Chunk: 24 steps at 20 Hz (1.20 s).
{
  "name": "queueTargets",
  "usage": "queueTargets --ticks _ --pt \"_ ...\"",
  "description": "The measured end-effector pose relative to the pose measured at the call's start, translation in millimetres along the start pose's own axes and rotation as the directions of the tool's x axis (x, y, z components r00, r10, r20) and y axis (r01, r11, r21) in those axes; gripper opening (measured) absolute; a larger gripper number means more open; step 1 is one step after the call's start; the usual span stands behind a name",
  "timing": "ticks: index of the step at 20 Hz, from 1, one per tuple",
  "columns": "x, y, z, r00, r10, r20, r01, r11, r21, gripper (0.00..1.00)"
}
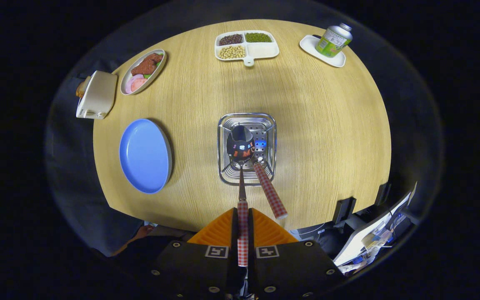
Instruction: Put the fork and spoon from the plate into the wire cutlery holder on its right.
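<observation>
One spoon (241, 146) is clamped by its checked handle between the gripper (243, 227) fingers, long axis at 12 o'clock, bowl over the wire cutlery holder (224, 125) dead ahead; fork (270, 192) already inside, plate (144, 155) at 10 o'clock.

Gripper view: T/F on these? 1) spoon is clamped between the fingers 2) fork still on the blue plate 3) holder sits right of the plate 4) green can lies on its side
1) True. The gripper is shut on the spoon by its checked handle, bowl over the wire cutlery holder.
2) False. The blue plate is bare; the fork already leans in the holder.
3) True.
4) False. The green can stands upright on a white tray.
</observation>
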<state>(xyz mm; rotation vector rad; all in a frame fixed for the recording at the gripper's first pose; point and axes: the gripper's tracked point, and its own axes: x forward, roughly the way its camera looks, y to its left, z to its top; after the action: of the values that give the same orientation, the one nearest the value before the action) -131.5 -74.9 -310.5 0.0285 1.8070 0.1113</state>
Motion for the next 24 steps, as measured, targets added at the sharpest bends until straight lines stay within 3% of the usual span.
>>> queueTargets --ticks 7,14,20,24 --pt "6 0 10 0.993 0.05 -0.104 -0.045 0.998 0.046 0.12" --pt "2 -5 32 0.995 0.066 -0.068 -0.06 0.994 0.091 0.13" --pt "-19 -3 63 0.988 0.107 0.108 -0.121 0.984 0.129 0.14" --pt "-46 -6 81 0.953 0.073 0.295 -0.11 0.988 0.111 0.25"
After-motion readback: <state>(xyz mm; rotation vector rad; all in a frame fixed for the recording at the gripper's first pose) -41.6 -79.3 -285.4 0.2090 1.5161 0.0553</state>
